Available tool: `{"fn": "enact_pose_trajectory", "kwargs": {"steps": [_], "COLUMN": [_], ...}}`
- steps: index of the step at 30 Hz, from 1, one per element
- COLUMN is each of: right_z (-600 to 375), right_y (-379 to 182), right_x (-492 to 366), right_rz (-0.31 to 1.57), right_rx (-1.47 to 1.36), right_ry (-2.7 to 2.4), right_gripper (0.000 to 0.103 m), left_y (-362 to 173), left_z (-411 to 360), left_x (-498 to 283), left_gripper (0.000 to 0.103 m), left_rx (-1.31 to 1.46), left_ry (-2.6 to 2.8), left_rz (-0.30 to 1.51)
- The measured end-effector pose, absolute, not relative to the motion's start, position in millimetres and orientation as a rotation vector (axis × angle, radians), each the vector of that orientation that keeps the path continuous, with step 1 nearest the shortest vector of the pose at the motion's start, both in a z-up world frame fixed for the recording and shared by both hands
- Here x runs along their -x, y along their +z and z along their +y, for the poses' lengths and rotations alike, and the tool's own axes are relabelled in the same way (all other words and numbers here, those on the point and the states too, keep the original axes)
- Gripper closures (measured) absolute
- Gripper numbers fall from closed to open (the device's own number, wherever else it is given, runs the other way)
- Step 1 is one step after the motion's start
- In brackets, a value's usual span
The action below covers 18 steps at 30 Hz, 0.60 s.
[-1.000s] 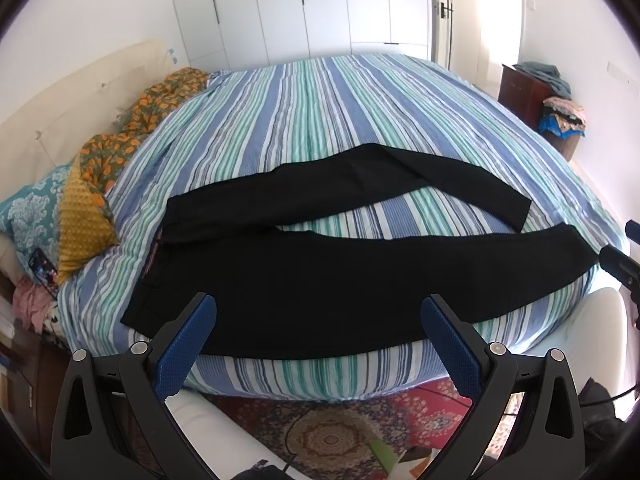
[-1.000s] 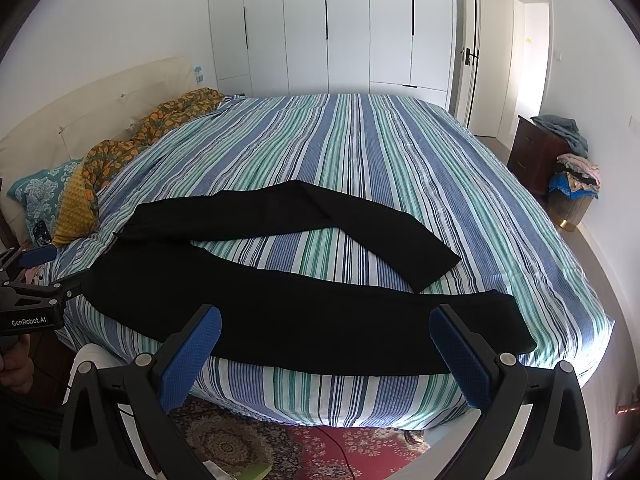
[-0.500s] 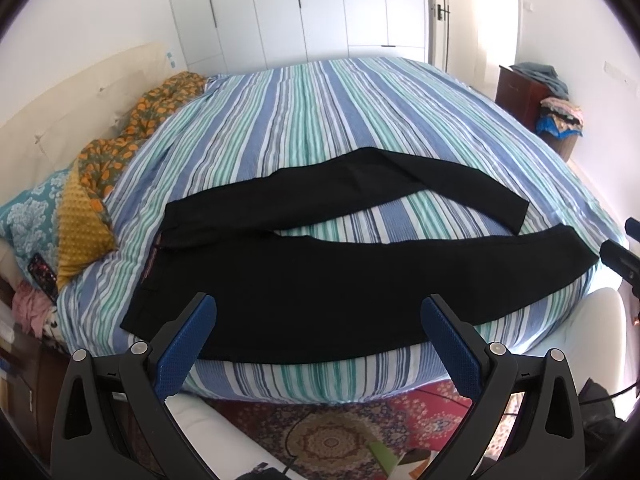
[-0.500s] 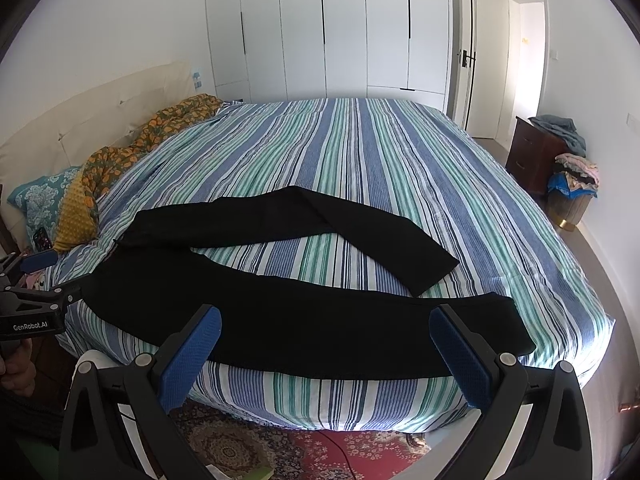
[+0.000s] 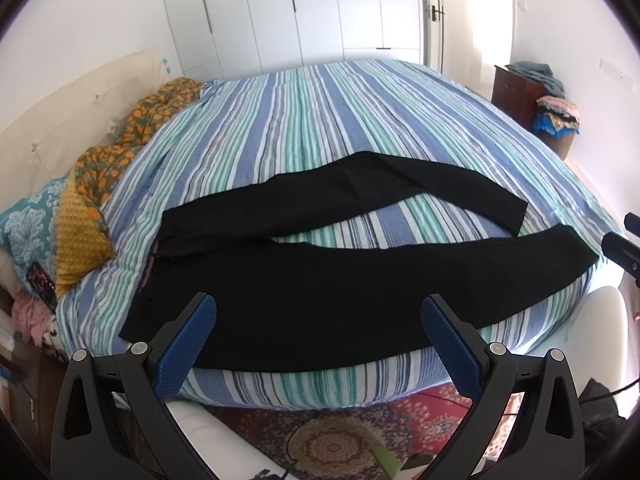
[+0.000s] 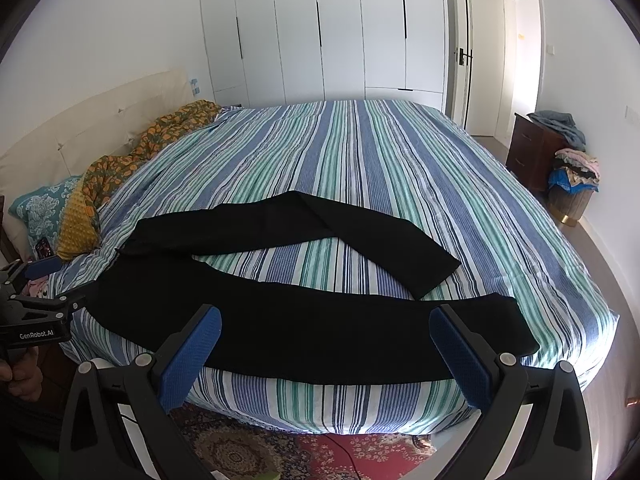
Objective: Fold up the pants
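I held my left hand-held gripper (image 5: pixel 318 316) wide, its blue fingers (image 5: pixel 186 346) apart and gripping nothing, above the near edge of the bed (image 5: pixel 340 120). My right hand-held gripper (image 6: pixel 325 334) was likewise spread wide and empty, held off the same edge. The black pants (image 5: pixel 360 280) lay flat on the striped bedspread close to the near edge, waistband toward the pillows (image 5: pixel 76 236) at the left. One leg ran along the edge to the right; the other lay farther in, bent partway along and angling back toward the first, striped cover showing between them. In the right wrist view my left hand (image 6: pixel 18 376) showed at the frame's left margin. A patterned rug (image 6: pixel 256 452) lay on the floor below.
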State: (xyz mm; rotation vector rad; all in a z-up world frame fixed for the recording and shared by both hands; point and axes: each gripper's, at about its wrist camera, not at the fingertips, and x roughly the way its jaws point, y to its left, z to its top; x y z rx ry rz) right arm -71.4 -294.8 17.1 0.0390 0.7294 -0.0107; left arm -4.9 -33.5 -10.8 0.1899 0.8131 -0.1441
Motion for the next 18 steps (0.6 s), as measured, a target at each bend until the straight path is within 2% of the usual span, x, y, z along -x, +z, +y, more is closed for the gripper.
{"fn": "enact_pose_trajectory", "kwargs": {"steps": [18], "right_z": [-297.5], "right_y": [10.3], "right_x": [67.2], "right_rz": [0.736], "right_rx": [-0.078], "right_ry": [-0.006], "right_gripper": [0.0], "left_y": [-18.3], "left_z": [-27.6], "left_x": [4.0], "left_gripper": [0.001], "left_rx": [-0.181], "left_ry": [-0.124], "left_rz": [0.796]}}
